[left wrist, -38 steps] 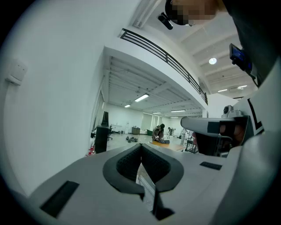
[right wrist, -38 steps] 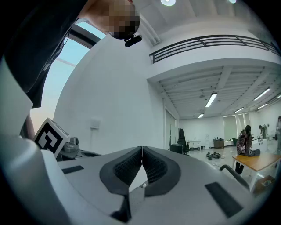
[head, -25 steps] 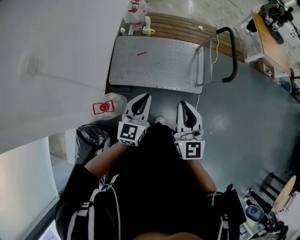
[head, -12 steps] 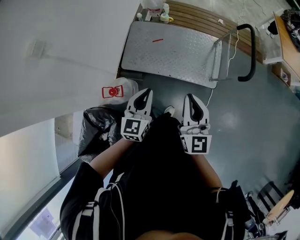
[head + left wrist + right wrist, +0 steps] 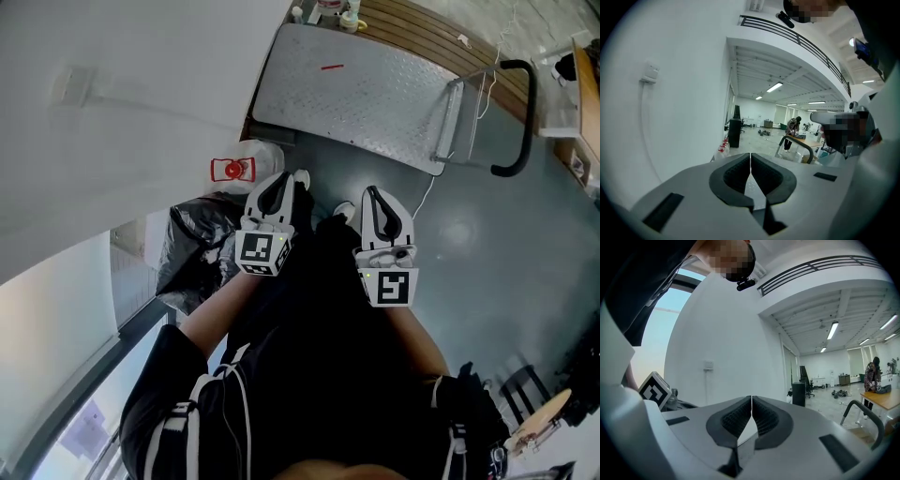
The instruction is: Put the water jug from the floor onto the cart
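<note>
The water jug [image 5: 246, 165], clear with a red cap, stands on the grey floor by the white wall, just short of the cart's near left corner. The cart [image 5: 375, 89] is a bare metal platform with a black handle [image 5: 517, 122] at its right end. My left gripper [image 5: 285, 180] is shut with nothing in it, its tips just right of the jug and apart from it. My right gripper [image 5: 371, 194] hangs beside it over the floor, also shut and holding nothing. Both gripper views show the jaws [image 5: 750, 157] [image 5: 751, 399] pressed together.
A black plastic bag [image 5: 192, 248] lies against the wall just behind the jug. More bottles [image 5: 328, 9] stand beyond the cart beside wooden slats [image 5: 441, 37]. A desk corner [image 5: 586, 84] is at far right. A person stands far off in the hall [image 5: 791, 129].
Both grippers have sunk and moved forward. The left one has come closer to the jug. The view has swung, so the cart sits higher and further right in the head view.
</note>
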Tool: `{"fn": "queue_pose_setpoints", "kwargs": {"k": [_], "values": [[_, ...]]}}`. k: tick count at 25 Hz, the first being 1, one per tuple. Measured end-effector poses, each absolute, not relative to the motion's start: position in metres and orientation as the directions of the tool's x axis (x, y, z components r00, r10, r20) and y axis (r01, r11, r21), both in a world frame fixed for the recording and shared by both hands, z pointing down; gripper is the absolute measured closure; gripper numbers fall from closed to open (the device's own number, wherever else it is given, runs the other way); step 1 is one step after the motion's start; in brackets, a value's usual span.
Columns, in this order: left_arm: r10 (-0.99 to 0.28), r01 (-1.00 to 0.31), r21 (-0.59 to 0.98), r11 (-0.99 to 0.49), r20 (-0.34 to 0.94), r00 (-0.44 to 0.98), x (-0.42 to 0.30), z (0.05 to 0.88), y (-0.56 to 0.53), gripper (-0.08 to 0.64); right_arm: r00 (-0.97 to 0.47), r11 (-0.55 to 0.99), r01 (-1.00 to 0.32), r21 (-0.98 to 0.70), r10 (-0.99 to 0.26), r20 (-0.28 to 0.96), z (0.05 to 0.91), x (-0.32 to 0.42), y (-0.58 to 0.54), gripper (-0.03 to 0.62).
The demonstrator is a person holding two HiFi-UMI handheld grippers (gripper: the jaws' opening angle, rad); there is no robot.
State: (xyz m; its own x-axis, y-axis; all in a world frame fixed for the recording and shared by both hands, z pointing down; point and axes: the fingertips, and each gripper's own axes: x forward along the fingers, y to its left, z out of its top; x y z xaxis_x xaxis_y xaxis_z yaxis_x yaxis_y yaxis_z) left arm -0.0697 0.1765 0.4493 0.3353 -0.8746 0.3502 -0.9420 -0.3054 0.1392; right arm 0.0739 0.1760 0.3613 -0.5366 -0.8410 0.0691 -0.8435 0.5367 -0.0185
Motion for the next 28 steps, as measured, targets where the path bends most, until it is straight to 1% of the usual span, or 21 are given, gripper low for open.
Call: {"fn": "queue_pose_setpoints", "kwargs": {"k": [4, 9, 13, 16, 20, 24, 28], "values": [[-0.845, -0.939, 0.137, -0.316, 0.409, 0.344, -0.091, 0.469, 0.165, 0.540, -0.551, 0.553, -0.833, 0.001, -0.831, 0.068, 0.357, 0.059, 0.158, 0.572], [-0.849, -0.942, 0.164, -0.291, 0.409, 0.334, -0.122, 0.481, 0.149, 0.540, -0.556, 0.562, -0.827, 0.021, -0.822, 0.119, 0.366, 0.031, 0.138, 0.572], [-0.853, -0.948, 0.221, -0.227, 0.425, 0.304, -0.155, 0.488, 0.135, 0.540, -0.552, 0.558, -0.829, 0.041, -0.827, 0.107, 0.356, 0.014, 0.114, 0.572], [-0.848, -0.944, 0.230, -0.236, 0.426, 0.315, -0.176, 0.491, 0.123, 0.540, -0.543, 0.550, -0.834, 0.048, -0.833, 0.103, 0.353, -0.005, 0.096, 0.572], [-0.836, -0.943, 0.259, -0.211, 0.451, 0.311, -0.209, 0.504, 0.106, 0.540, -0.542, 0.548, -0.835, 0.042, -0.834, 0.105, 0.352, -0.036, 0.080, 0.572], [-0.816, -0.949, 0.252, -0.192, 0.496, 0.297, -0.239, 0.535, 0.101, 0.540, -0.546, 0.553, -0.832, 0.041, -0.830, 0.111, 0.358, -0.058, 0.078, 0.572], [-0.767, -0.949, 0.252, -0.190, 0.565, 0.304, -0.247, 0.570, 0.113, 0.540, -0.539, 0.549, -0.834, 0.061, -0.833, 0.125, 0.358, -0.058, 0.067, 0.572]]}}
